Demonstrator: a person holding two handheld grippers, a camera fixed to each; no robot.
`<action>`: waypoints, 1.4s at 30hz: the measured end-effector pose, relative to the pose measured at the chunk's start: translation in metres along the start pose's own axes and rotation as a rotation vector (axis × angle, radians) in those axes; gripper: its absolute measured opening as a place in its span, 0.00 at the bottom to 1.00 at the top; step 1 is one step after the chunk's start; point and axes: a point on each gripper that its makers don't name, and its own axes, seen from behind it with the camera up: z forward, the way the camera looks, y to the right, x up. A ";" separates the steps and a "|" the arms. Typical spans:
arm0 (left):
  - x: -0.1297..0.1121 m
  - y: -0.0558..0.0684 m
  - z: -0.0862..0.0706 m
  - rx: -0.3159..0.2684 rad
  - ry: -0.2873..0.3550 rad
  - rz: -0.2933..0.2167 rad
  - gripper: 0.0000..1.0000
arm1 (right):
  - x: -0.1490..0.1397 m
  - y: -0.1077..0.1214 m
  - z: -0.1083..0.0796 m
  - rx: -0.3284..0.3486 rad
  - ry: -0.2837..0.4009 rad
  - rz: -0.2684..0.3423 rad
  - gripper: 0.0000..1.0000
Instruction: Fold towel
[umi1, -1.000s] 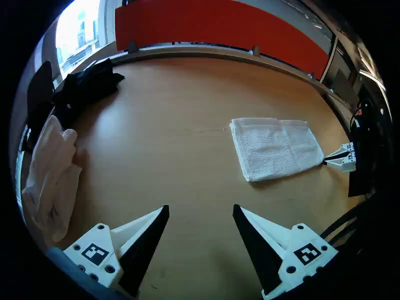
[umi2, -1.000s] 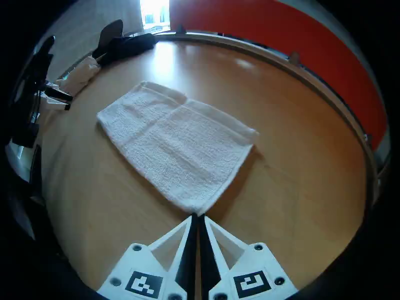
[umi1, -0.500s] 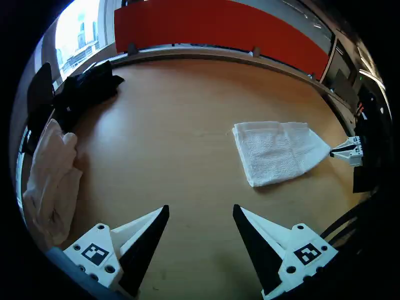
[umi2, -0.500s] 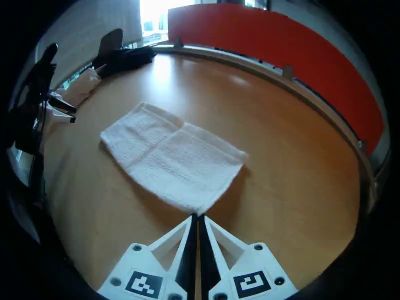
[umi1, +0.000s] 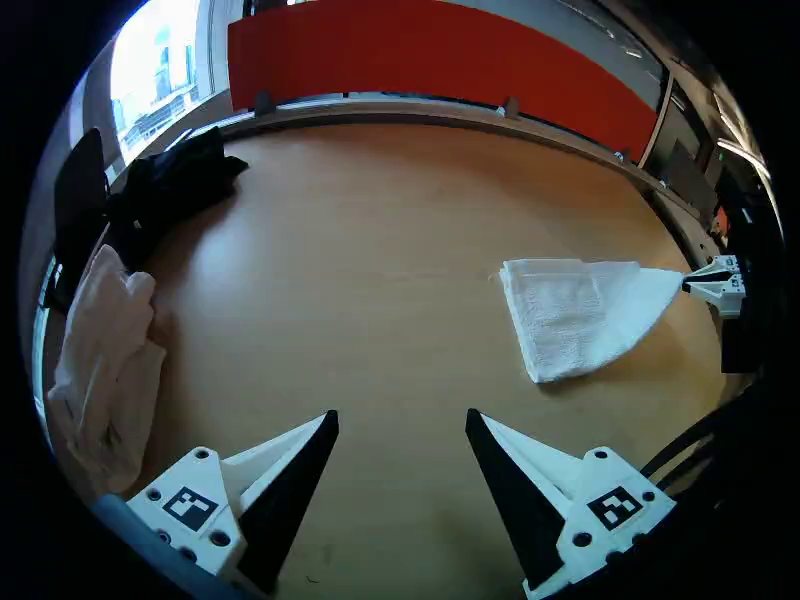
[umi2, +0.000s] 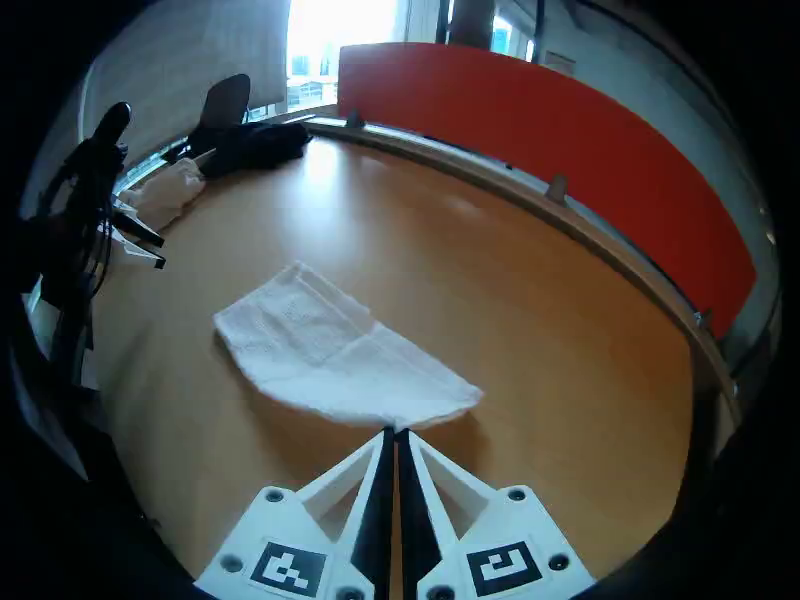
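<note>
- Towel (umi2: 330, 350) lies on the tabletop (umi1: 350, 250), well clear of the edge that carries the red panel (umi1: 430, 60). It is toward the end away from the corner where the dark garment (umi1: 170, 180) is heaped.
- It looks already folded at least once, and it tapers from a squarer end resting flat to one corner drawn into a point.
- The right tongs (umi2: 396, 435) are pressed together on that pointed corner. In the right gripper view the cloth runs straight away from their tips, and the pinched end appears raised off the wood while the far end rests on it.
- The left tongs (umi1: 400, 412) stand wide apart and hold nothing, with only bare wood between their fingers.
- From the left tongs the towel is ahead and off to the right, well apart. Its long axis runs roughly crosswise to them, ending at the right tongs (umi1: 715, 285) near the tabletop's side edge.
- The right tongs are therefore far the nearer. The next fold probably depends on carrying the held corner back over the flat end.
- Should the left tongs be needed to pin or take the free corner on their side, they would first have to cross a good stretch of tabletop.
- A pale cloth (umi1: 100, 370) lies bunched at the left edge, clear of all this.
</note>
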 end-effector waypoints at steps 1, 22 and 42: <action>0.001 0.000 0.000 -0.001 0.001 0.001 0.94 | 0.002 0.001 -0.002 -0.003 0.004 -0.002 0.05; 0.004 0.005 -0.003 -0.007 0.008 0.003 0.94 | 0.033 0.008 -0.020 -0.018 0.055 -0.040 0.06; -0.002 -0.004 -0.010 0.006 0.018 -0.025 0.94 | 0.086 -0.066 0.016 0.128 0.099 -0.133 0.06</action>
